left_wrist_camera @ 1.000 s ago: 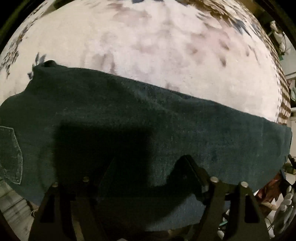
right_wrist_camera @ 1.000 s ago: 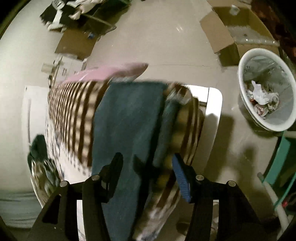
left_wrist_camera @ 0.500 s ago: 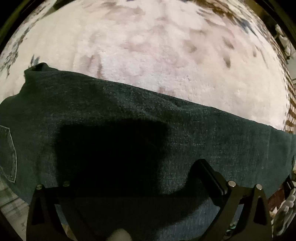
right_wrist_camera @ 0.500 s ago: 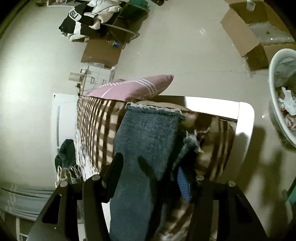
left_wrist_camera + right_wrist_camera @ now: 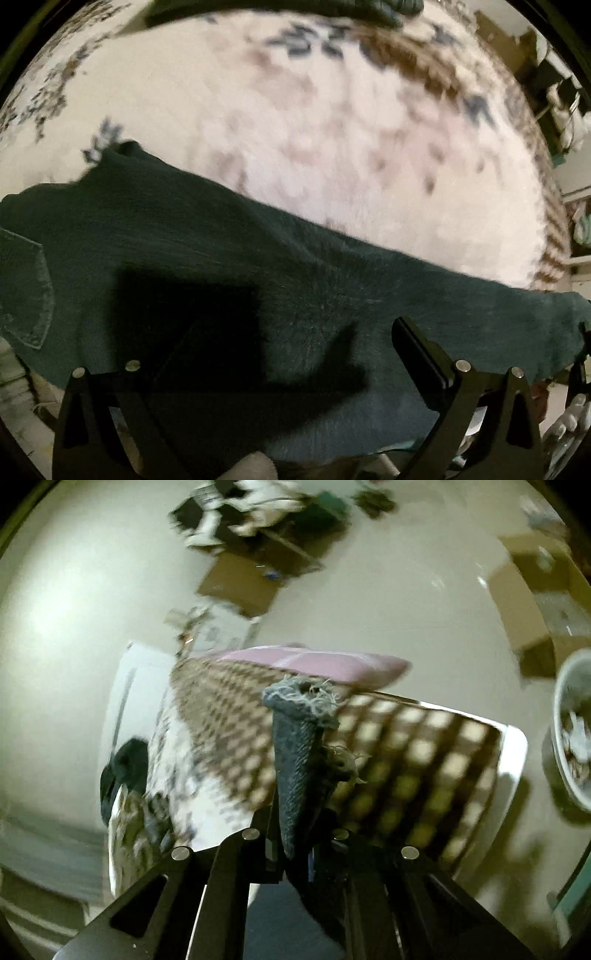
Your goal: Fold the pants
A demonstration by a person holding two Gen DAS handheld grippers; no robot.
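Observation:
The dark blue-green jeans lie flat across a white fleecy blanket on the bed; a back pocket shows at the left edge. My left gripper hovers just above the jeans with its jaws wide apart and nothing between them. In the right wrist view my right gripper is shut on the frayed cuff end of a jeans leg, which sticks up bunched between the fingers above the bed's corner.
A brown checked blanket and a pink pillow cover the bed. A white bin stands on the floor at right. Cardboard boxes and piled clothes lie farther off on the floor.
My right gripper has closed on the leg cuff and bunched it; the flat leg is now a narrow cone. The left gripper has pulled back slightly and stays open.

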